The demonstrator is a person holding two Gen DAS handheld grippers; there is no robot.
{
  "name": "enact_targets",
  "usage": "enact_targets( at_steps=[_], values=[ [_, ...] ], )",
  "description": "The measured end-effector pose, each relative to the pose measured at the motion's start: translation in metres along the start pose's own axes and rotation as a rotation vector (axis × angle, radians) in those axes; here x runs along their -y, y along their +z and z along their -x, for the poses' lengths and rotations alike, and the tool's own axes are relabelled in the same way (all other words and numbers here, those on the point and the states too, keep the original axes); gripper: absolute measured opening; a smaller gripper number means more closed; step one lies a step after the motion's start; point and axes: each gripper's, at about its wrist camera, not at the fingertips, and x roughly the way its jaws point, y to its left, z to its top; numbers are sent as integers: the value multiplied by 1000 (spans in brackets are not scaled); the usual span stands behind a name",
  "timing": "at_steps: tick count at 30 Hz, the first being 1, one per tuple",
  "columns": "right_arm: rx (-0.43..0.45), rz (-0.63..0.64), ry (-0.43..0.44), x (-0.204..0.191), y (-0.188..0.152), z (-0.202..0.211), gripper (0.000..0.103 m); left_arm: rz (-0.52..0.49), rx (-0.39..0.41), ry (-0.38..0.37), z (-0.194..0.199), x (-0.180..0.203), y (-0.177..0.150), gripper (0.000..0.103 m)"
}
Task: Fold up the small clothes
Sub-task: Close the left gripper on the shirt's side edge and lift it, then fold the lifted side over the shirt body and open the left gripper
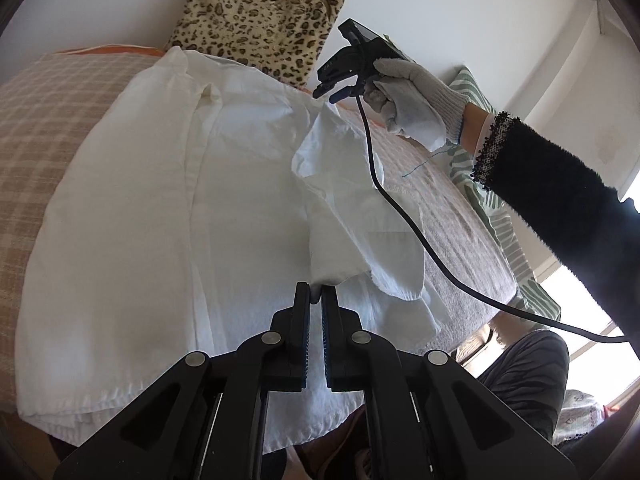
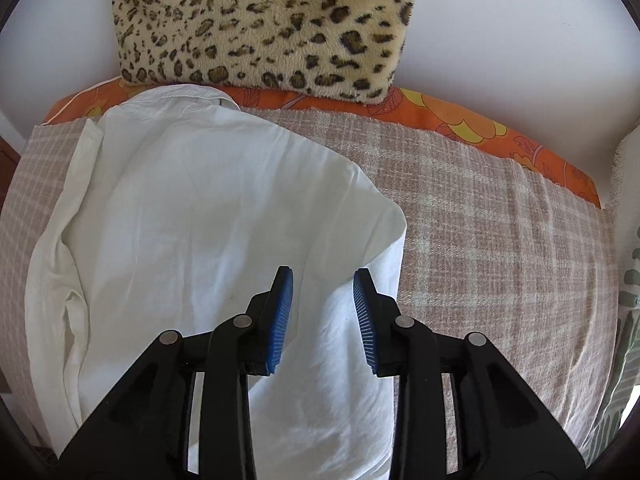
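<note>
A small white shirt (image 1: 140, 208) lies on a beige checked blanket (image 1: 44, 120), collar toward the far end. My left gripper (image 1: 316, 294) is shut on a lifted sleeve of the shirt (image 1: 340, 216), which hangs above the shirt's body. My right gripper (image 2: 323, 280) is open and empty, hovering above the shirt's right folded edge (image 2: 224, 200). It also shows in the left wrist view (image 1: 336, 86), held by a gloved hand above the shirt's far right shoulder, a black cable trailing from it.
A leopard-print cushion (image 2: 260, 24) stands against the white wall behind the shirt. An orange floral sheet (image 2: 460, 120) edges the checked blanket (image 2: 500, 240). A green-striped pillow (image 1: 500, 208) lies at the right. The person's dark sleeve (image 1: 560, 200) crosses the right side.
</note>
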Motion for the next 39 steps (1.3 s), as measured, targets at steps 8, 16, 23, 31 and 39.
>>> enact_targets(
  at_steps=[8,16,23,31,39],
  values=[
    [124,-174,121,59,-70,72,48,24,15,-27,23,-11,12,33],
    [108,-343,219,94,-142,57,49,118,-74,-142,-9,-2,31,47],
    [131,-317,245,84,-147,55,49,121,-139,-164,-48,5,40,0],
    [89,-347,284,92,-146,38,49,157,-57,-32,-14,-16,41,12],
    [-2,-403,368,97,-160,8,49,-5,-24,14,0,35,25,29]
  ],
)
